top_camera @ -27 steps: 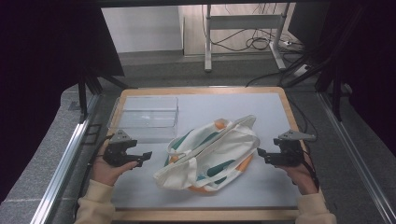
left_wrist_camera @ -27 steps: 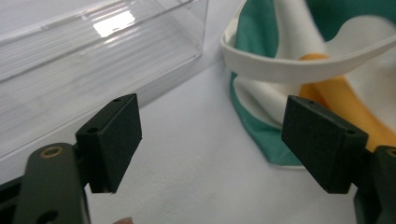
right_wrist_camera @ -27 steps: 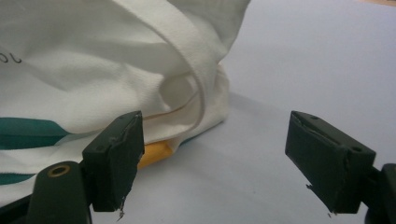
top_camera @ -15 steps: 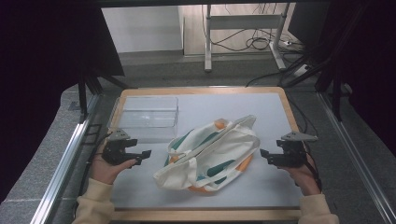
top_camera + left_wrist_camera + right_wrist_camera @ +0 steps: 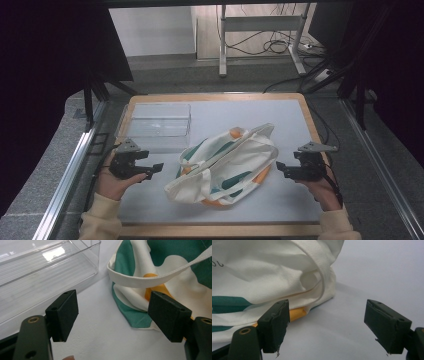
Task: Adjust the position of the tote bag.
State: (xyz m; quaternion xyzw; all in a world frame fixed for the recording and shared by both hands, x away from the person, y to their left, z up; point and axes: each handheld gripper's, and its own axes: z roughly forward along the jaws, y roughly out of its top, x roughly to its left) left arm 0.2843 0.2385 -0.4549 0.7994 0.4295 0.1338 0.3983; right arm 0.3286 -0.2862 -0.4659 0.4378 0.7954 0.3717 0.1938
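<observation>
A crumpled white cloth bag [image 5: 227, 167] with green and orange patches lies in the middle of the white mat. Its strap [image 5: 160, 277] loops across the left gripper view. My left gripper [image 5: 156, 170] rests on the mat just left of the bag, open, with nothing between its jaws [image 5: 112, 315]. My right gripper [image 5: 280, 169] sits to the right of the bag, open and empty [image 5: 325, 325], its jaws pointing at the bag's edge [image 5: 287, 277]. Neither gripper touches the bag.
A clear plastic box [image 5: 157, 125] stands at the back left of the mat, close behind my left gripper, seen also as the clear box [image 5: 37, 272]. A wooden rim [image 5: 310, 115] borders the mat. Metal rails run along both sides.
Both grippers have drifted slightly toward the near edge of the table. The bag lies as before.
</observation>
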